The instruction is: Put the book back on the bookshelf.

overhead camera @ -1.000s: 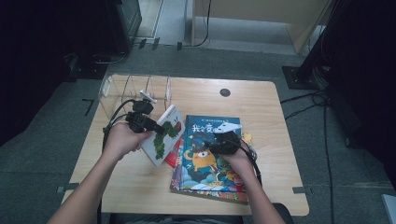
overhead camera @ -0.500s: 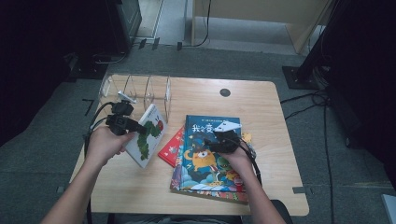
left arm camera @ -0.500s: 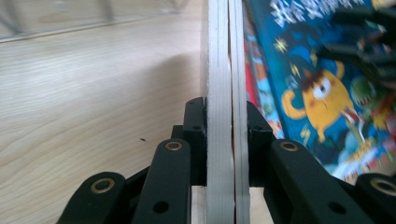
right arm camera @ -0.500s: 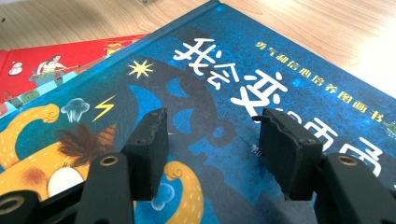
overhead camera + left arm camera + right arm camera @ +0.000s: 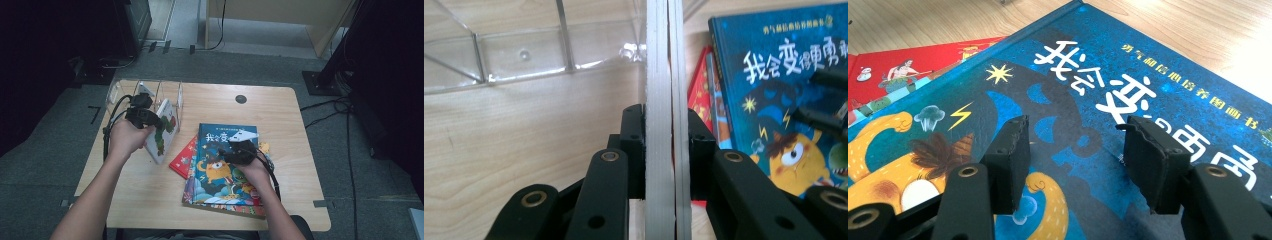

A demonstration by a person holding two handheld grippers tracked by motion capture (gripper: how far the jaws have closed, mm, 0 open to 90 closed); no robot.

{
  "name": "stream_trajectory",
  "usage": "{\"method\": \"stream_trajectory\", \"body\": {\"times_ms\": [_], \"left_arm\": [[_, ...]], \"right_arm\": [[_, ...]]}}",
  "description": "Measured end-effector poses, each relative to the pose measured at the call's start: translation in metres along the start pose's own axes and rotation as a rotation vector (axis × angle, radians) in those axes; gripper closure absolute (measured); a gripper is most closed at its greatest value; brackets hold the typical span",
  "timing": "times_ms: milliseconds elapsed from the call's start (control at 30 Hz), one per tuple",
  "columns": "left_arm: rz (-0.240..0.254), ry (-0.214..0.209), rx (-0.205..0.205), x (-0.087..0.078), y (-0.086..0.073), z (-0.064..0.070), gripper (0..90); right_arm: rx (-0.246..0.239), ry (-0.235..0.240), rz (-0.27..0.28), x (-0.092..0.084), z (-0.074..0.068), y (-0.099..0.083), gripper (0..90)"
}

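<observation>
**A:** So how far along is this looking? The clear acrylic divider rack (image 5: 150,92) at the tabletop's (image 5: 280,107) far left seems to have nothing in its slots, so I'm guessing nothing's shelved yet.

**B:** Yeah, early days imo. The left claw (image 5: 150,117) is clenched on the thin white picture book with the green illustrated cover (image 5: 162,132), gripping it on edge, upright, just in front of the rack. In the left gripper view you're seeing its pale board edges (image 5: 666,100) pinched between the jaws. Probably heading into a slot.

**A:** And the right?

**B:** Right claw (image 5: 1075,160) is hanging released over the big blue hardcover with the yellow monster (image 5: 225,165), jaws apart, not gripping anything.

**A:** Count?

**B:** One rack, one book in the air, and a flat pile: blue one on top, a red-covered book (image 5: 184,159) poking out left, at least one more underneath. So three-plus remaining, I'm thinking.
</observation>
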State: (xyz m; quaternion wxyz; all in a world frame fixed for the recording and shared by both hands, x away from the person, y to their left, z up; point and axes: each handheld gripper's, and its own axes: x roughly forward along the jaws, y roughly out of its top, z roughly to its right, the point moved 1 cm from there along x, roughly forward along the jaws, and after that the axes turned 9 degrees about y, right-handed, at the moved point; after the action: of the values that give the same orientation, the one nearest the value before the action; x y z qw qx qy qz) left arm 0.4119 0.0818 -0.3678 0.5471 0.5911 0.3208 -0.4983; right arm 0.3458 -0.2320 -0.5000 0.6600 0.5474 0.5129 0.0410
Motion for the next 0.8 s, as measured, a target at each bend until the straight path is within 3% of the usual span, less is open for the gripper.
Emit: {"method": "stream_trajectory", "body": {"times_ms": [433,800], "left_arm": [[-0.001,0.045,-0.033,0.009,0.047,0.005,77.0],[-0.003,0.061,-0.054,0.03,0.068,0.001,77.0]], "right_arm": [[-0.004,0.0,0.0,0.0,0.0,0.0,44.7],[-0.003,0.004,0.0,0.0,-0.001,0.0,45.7]]}}
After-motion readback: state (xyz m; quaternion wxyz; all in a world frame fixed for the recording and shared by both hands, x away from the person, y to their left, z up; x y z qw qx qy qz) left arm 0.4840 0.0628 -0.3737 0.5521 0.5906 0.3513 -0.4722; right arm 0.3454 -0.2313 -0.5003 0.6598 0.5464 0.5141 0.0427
